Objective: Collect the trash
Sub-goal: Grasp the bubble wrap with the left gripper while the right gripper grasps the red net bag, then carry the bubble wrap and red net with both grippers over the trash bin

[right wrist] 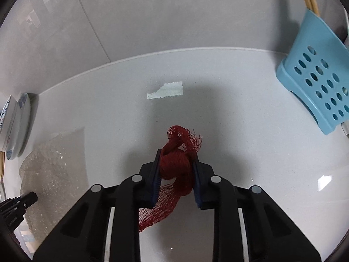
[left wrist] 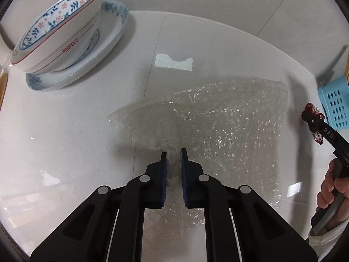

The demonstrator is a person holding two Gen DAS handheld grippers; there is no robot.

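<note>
Knotted red mesh netting [right wrist: 175,163] sits clenched in right gripper [right wrist: 176,159]; left gripper [left wrist: 174,155] apparently pinches clear bubble wrap [left wrist: 229,118].

The left gripper [left wrist: 174,152] is showing two matte black fingers [left wrist: 162,174] lined with ribbed blue pads, each arm carrying a pair of round silver pivot pins; pale slots are running along the black frame below; the right gripper [right wrist: 177,155] is looking the same — black linkage, blue pads, silver pins; seen from the left wrist, its side is bearing white lettering reading "DAS"; a hand [left wrist: 331,187] is emerging from a whitish sleeve [left wrist: 327,240].
</note>
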